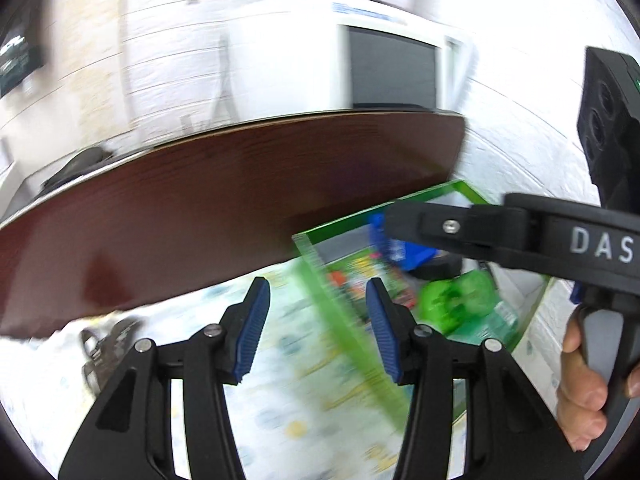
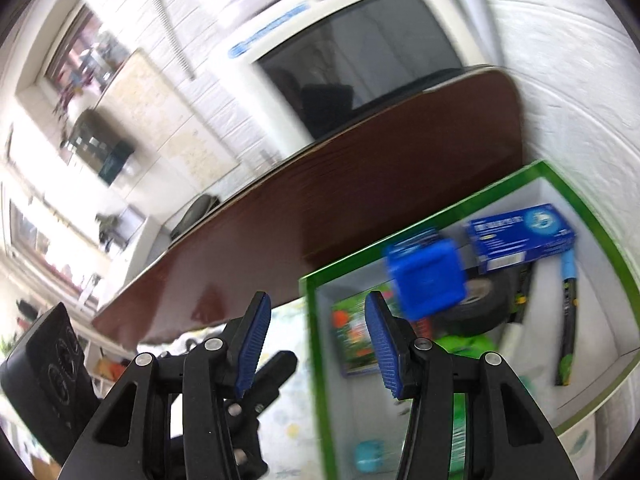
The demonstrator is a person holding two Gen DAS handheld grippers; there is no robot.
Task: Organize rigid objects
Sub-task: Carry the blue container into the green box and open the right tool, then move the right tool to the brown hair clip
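A green-rimmed box lies on a patterned cloth; it also shows in the left wrist view. Inside it are a blue carton, a blue cube-like item, a black tape roll, a green item and a dark stick with a blue end. My right gripper is open and empty above the box's near left wall. My left gripper is open and empty over the same wall. The right gripper's body crosses the left wrist view.
A dark brown wooden board stands behind the cloth, also seen in the right wrist view. A white appliance with a dark window is behind it. A metal tool lies on the cloth at left. Both views are motion-blurred.
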